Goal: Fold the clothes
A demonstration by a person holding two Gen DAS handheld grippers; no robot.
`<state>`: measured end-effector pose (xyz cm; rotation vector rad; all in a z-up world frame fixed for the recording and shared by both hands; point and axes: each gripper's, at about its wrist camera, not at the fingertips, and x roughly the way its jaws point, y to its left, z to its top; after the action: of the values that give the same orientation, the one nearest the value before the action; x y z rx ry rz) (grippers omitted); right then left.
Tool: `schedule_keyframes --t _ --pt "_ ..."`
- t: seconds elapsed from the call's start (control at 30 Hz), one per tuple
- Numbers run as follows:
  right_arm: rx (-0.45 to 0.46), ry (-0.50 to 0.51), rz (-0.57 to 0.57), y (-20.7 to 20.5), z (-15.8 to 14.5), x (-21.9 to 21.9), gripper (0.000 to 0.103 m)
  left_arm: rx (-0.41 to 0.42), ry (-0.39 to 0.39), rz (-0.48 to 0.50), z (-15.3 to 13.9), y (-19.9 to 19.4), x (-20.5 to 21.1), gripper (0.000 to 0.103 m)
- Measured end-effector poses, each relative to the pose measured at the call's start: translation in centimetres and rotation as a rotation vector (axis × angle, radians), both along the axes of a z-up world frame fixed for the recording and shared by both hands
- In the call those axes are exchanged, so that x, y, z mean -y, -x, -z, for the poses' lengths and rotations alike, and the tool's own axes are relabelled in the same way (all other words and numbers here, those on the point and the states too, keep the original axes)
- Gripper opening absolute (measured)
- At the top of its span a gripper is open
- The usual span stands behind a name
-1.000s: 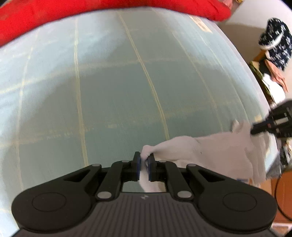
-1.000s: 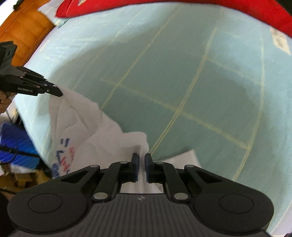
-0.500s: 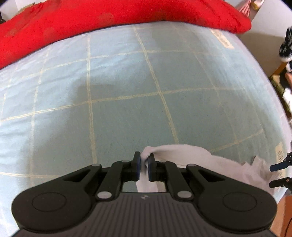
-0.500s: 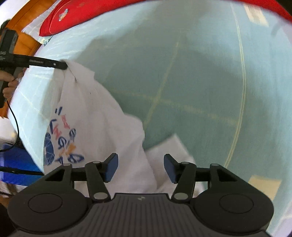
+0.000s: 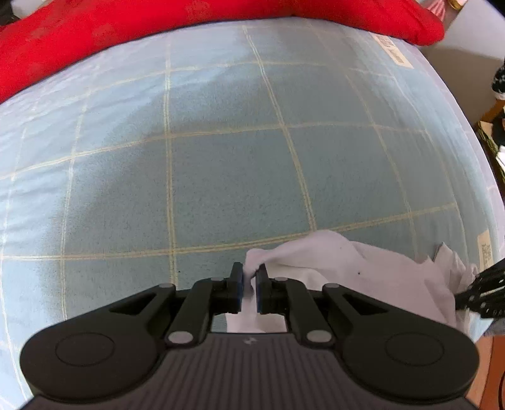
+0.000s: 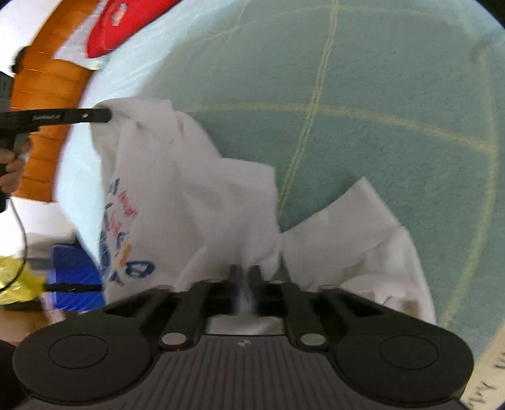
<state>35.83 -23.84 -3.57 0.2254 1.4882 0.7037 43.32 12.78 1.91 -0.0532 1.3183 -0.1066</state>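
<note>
While the white T-shirt [image 6: 189,202] lies rumpled near the edge of the blue-green checked bedspread [image 5: 221,164], the left gripper [image 5: 248,285] pinches one bunched corner and the right gripper [image 6: 243,285] is pressed together on another fold. Only the right wrist view shows the shirt's coloured print — the left shows the red pillow [image 5: 157,28] at the bedspread's far side.

The left gripper [image 5: 248,285] is pinched closed on a bunch of the white T-shirt [image 5: 363,268]; the right gripper [image 6: 244,288] is likewise clamped on its cloth.
</note>
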Motion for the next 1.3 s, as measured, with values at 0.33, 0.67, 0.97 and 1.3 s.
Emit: schedule_keyframes --t 0.33,0.67,0.97,1.3 --pt "0.073 0.092 0.037 -1.6 -4.0 -1.5 0.027 -0.050 0.053 0.058 0.9 -1.0 -3.0 0.006" --pt "-0.151 -0.004 -0.008 -1.3 2.3 -0.8 0.062 -0.149 0.048 -0.032 4.7 0.7 -4.1 0.006" --pt "-0.034 0.027 -0.058 -3.8 -1.3 -1.6 0.007 -0.118 0.003 -0.035 3.0 0.8 -4.0 0.006" --pt "0.152 0.093 -0.124 -7.8 -5.9 -1.7 0.007 0.003 -0.009 0.043 -0.1 -3.2 -2.9 0.006"
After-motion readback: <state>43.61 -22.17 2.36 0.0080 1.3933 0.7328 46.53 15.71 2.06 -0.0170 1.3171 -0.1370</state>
